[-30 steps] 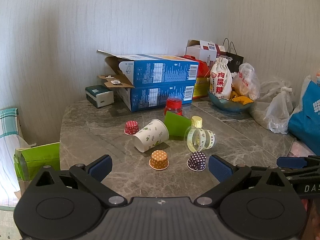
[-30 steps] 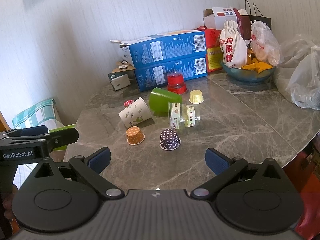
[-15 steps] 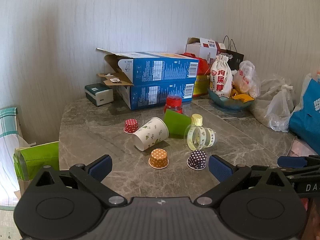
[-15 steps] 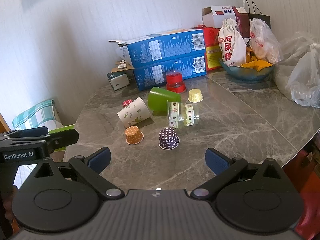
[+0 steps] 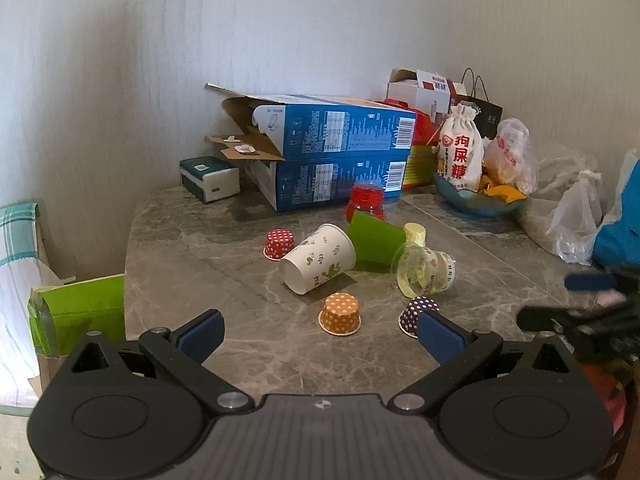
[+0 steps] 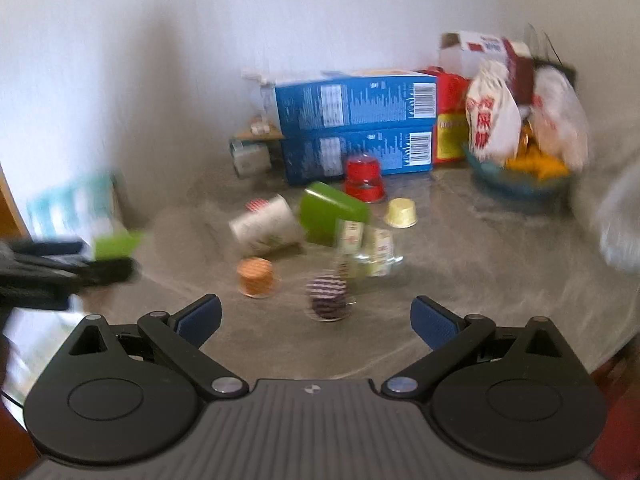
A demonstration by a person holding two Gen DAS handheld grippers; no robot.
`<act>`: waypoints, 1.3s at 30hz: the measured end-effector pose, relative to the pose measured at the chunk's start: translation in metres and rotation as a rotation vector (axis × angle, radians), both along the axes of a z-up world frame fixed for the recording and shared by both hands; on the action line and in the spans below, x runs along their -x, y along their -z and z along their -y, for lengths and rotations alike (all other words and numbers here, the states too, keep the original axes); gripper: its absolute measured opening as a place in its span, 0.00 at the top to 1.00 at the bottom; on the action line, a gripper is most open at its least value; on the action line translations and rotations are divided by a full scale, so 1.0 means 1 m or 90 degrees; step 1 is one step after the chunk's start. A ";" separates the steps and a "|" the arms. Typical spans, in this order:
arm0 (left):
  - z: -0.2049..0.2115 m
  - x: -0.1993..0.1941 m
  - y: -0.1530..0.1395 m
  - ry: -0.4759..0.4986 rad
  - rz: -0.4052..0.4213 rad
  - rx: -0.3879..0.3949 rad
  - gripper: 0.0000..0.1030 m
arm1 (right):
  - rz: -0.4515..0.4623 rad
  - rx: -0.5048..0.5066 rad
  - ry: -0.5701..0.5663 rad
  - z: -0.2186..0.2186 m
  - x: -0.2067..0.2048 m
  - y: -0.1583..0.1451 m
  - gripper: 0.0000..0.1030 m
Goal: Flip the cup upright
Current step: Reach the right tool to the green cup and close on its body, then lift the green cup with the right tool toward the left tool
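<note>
Several cups lie on the grey marble table (image 5: 200, 264). A white paper cup with green leaves (image 5: 318, 258) (image 6: 266, 226), a green cup (image 5: 374, 240) (image 6: 330, 212) and a clear cup with yellow bands (image 5: 424, 274) (image 6: 366, 252) lie on their sides. Small orange (image 5: 340, 314) (image 6: 256, 278), purple (image 5: 416, 312) (image 6: 328, 296), red dotted (image 5: 277, 243) and yellow (image 5: 415, 233) (image 6: 401, 212) cups and a red cup (image 5: 366, 198) (image 6: 363, 178) stand upside down. My left gripper (image 5: 318, 332) and right gripper (image 6: 316, 322) are open and empty, short of the cups.
Two stacked blue boxes (image 5: 332, 152) stand at the back by the wall. A bowl with bags and a cloth sack (image 5: 460, 152) is at back right, plastic bags (image 5: 572, 216) at the right. A green box (image 5: 80, 308) sits off the table's left edge.
My right gripper has moved forward toward the cups and its view is now blurred by motion. The left gripper has barely moved. No cup has moved.
</note>
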State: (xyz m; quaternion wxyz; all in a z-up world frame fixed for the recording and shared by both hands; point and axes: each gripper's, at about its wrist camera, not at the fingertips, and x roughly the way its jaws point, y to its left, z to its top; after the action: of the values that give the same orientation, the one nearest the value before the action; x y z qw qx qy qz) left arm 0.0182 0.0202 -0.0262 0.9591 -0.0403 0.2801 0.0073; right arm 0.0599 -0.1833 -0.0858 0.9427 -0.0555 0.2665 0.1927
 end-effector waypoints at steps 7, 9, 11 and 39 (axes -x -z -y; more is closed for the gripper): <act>-0.005 -0.013 0.011 0.037 -0.031 0.031 0.00 | 0.007 0.135 -0.114 -0.032 -0.080 -0.014 0.01; -0.006 -0.016 0.013 0.046 -0.039 0.034 0.00 | -0.002 0.152 -0.147 -0.047 -0.108 -0.017 0.04; -0.010 -0.020 0.015 0.046 -0.044 0.044 0.00 | -0.012 0.170 -0.181 -0.060 -0.131 -0.018 0.11; -0.078 -0.010 0.033 -0.048 -0.022 0.088 0.00 | -0.216 0.292 -0.294 -0.115 -0.283 0.038 0.34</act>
State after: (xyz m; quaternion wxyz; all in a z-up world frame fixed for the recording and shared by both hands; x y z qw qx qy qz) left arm 0.0285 0.0987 -0.0592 0.9481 -0.1172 0.2944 0.0248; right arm 0.3431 -0.0687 -0.1243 0.7799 -0.2916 0.4356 0.3419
